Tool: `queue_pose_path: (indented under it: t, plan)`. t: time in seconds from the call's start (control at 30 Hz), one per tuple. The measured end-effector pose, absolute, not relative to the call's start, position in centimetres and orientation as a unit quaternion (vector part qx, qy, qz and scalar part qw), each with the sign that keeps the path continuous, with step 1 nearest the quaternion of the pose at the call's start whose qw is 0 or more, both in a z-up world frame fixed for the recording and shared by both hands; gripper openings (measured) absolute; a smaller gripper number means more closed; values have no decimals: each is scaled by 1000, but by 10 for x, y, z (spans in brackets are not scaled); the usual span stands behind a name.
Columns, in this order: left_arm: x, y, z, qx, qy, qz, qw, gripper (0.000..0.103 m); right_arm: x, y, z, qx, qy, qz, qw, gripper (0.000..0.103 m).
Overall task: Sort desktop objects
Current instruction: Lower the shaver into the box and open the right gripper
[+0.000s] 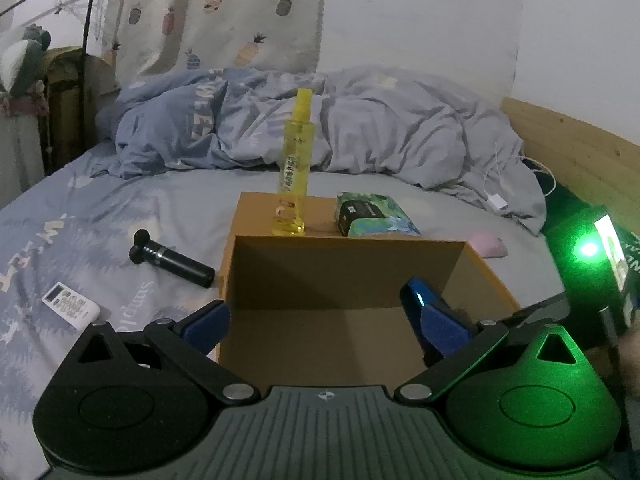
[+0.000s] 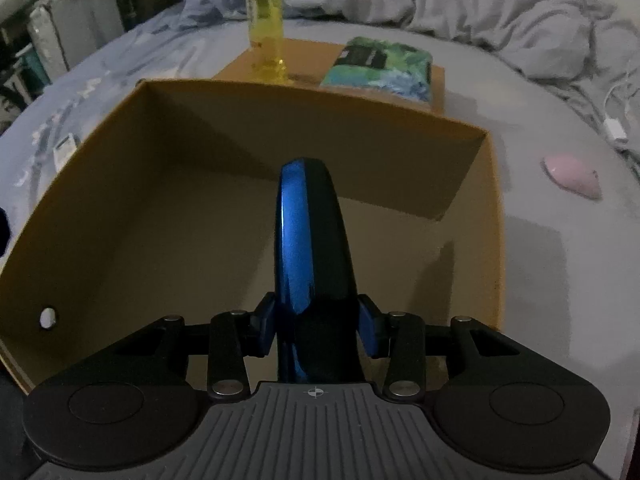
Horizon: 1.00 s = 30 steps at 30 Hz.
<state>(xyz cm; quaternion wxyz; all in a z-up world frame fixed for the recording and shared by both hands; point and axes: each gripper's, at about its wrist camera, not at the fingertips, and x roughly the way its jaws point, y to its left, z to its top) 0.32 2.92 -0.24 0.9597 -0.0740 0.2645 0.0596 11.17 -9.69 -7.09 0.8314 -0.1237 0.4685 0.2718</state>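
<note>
An open cardboard box (image 1: 344, 264) (image 2: 256, 120) sits on the bed, nothing showing inside it. My right gripper (image 2: 316, 328) is shut on a glossy blue and black object (image 2: 308, 232), held edge-up above the box's inside. My left gripper (image 1: 316, 312) stands open at the box's near rim with nothing between its fingers. The blue tip (image 1: 414, 294) shows beside its right finger. On the box lid (image 1: 256, 212) behind stand a yellow bottle (image 1: 294, 168) (image 2: 266, 20) and a green tissue pack (image 1: 374, 214) (image 2: 380, 68).
Left of the box on the sheet lie a black cylinder (image 1: 172, 262) and a white remote (image 1: 70, 305). A pink object (image 1: 492, 246) (image 2: 572, 176) lies to its right. A crumpled duvet (image 1: 360, 128), a white charger (image 1: 496, 202) and a wooden bed frame (image 1: 580, 152) lie beyond.
</note>
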Motion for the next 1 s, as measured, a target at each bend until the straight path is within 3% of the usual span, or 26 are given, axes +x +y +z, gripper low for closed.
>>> queue_pose_path:
  t: [0.37,0.5,1.0]
  plan:
    - [5,33,-3,-81,263,64,959,103,124,-88,-89,-131,506,246,816,43]
    - [5,36,-3,-85,263,65,959,103,127,-85,-89,-133,514,240,813,34]
    - [5,36,-2,-84,263,65,959,103,130,-78,-89,-156,526,239,801,35]
